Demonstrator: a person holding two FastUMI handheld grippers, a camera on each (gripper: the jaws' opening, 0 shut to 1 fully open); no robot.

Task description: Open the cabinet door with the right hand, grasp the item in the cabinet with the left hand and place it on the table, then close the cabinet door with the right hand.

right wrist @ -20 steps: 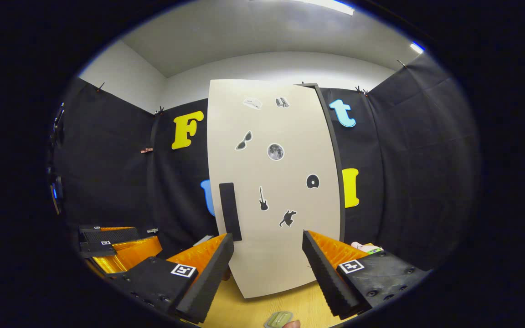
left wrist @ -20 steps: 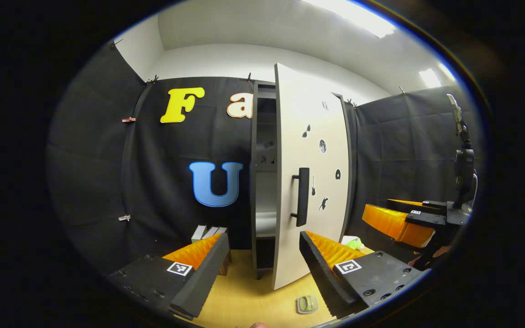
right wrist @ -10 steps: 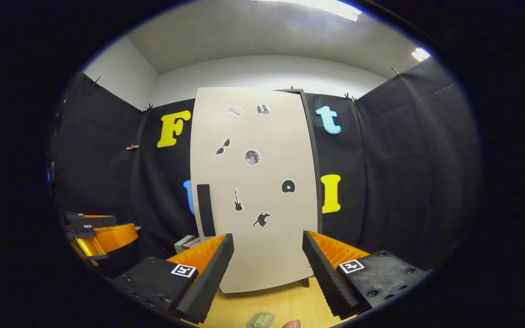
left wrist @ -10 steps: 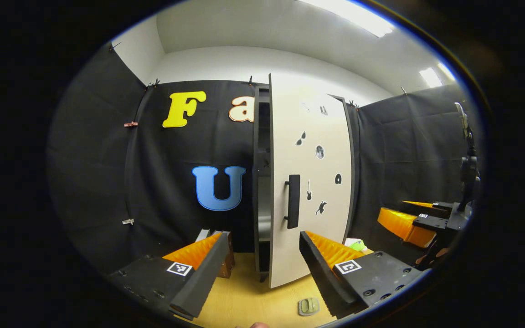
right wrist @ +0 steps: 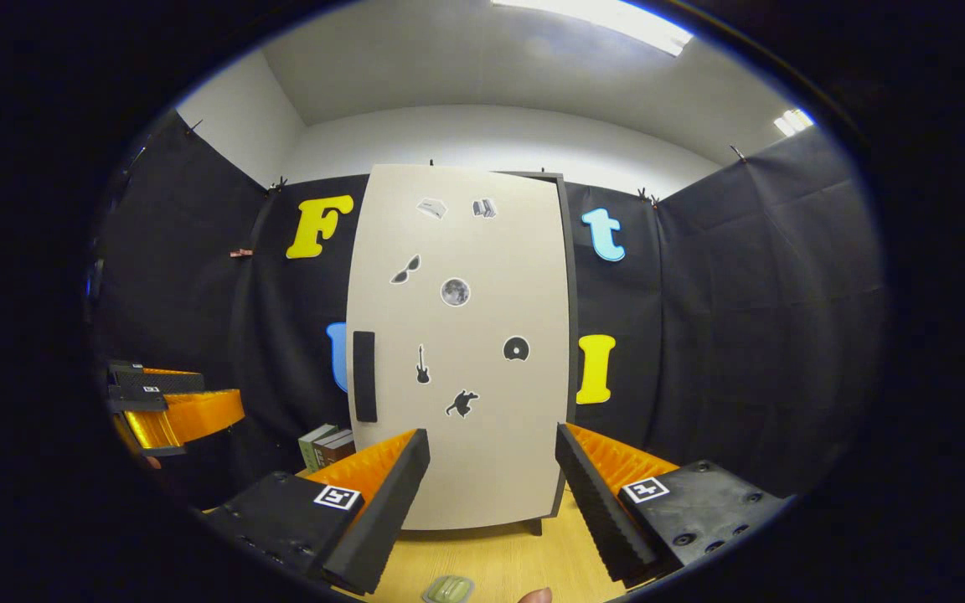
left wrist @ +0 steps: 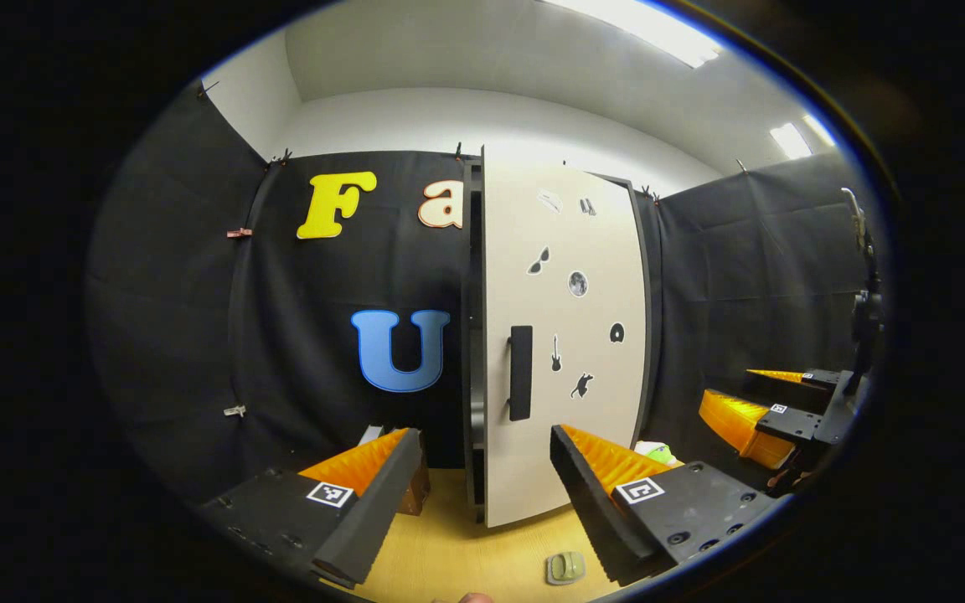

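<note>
The cabinet door point(left wrist: 566, 343) stands at frame centre in the left gripper view, nearly shut with a thin dark gap at its left edge; it looks a stiff, light panel, best pushed flat or taken by its handle point(left wrist: 520, 373). The small green item point(left wrist: 565, 567) lies on the table point(left wrist: 466, 561) at the bottom; it seems light and rigid. The left gripper point(left wrist: 482, 494) and the right gripper point(right wrist: 491, 494) both gape wide, empty.

Cabinet door point(right wrist: 482, 335): cream-white panel, centre of the frame, with small black-and-grey stickers (sunglasses, moon, guitar, disc, cat). Door handle point(right wrist: 363, 376): black vertical bar, left edge of the panel. Cabinet frame point(left wrist: 472, 335): dark grey. Table point(right wrist: 499, 561): light wood grain, bottom centre. Item point(left wrist: 565, 567) on the table: pale green, bottom centre. Books point(right wrist: 325, 445): green and brown spines, lower left.
</note>
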